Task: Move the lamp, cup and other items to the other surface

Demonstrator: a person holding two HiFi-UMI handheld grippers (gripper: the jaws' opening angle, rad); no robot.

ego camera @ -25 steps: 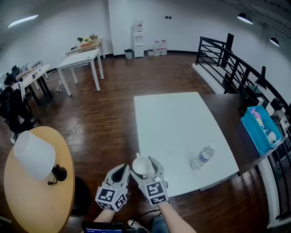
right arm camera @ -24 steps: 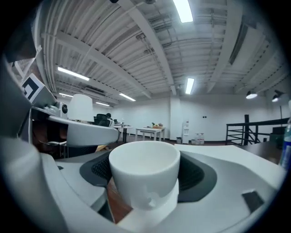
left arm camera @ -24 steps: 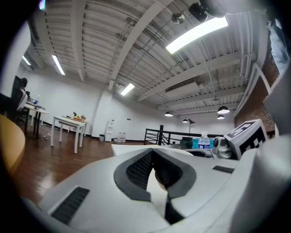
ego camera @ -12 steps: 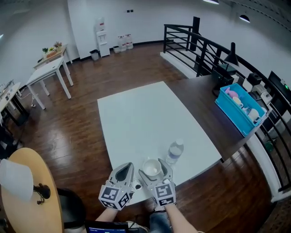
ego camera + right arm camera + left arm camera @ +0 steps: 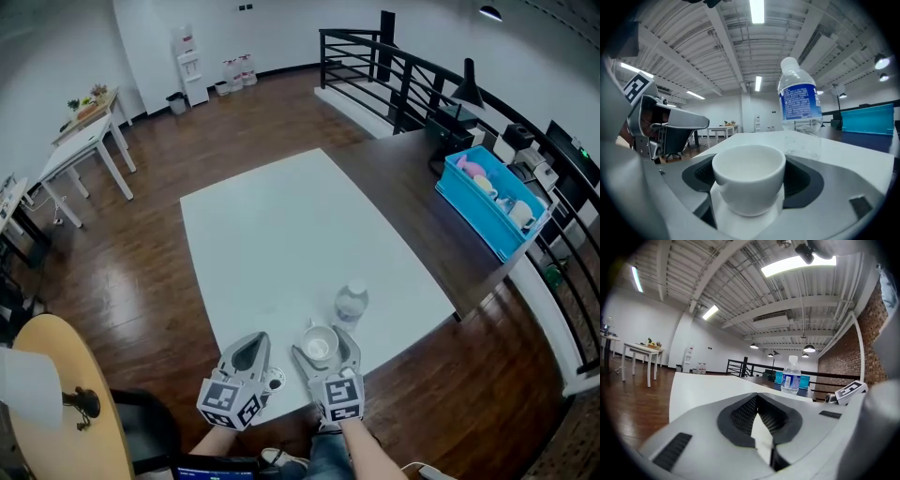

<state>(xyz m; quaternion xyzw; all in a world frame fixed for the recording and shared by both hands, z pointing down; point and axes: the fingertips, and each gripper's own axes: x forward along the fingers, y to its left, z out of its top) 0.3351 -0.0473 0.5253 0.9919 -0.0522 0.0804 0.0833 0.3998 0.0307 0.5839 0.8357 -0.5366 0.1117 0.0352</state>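
Holding a small white ceramic cup (image 5: 748, 180) upright between the jaws of the right gripper (image 5: 325, 339), squeezed at its lower body to keep the open mouth level. Hovering low over the near edge of the white rectangular bench (image 5: 281, 225), just short of the clear plastic water bottle with a blue label (image 5: 351, 303). Probably lined up for setting down beside it, with enough room left to avoid knocking it. Cannot tell whether already touching the surface. Keeping the left gripper (image 5: 249, 354) alongside, jaws pinched narrow with nothing between, likely parked out of the way. Still to fetch: the white-shaded lamp with a black base (image 5: 30, 386), standing on the round wooden bench (image 5: 70, 342) at far left, well apart from the white one.

Against a second ago: turned rightward, pushing the lamp to the picture's edge. Also brought the cup from the white bench's near left corner to a spot close to the bottle. Against half a second ago: hardly shifted.
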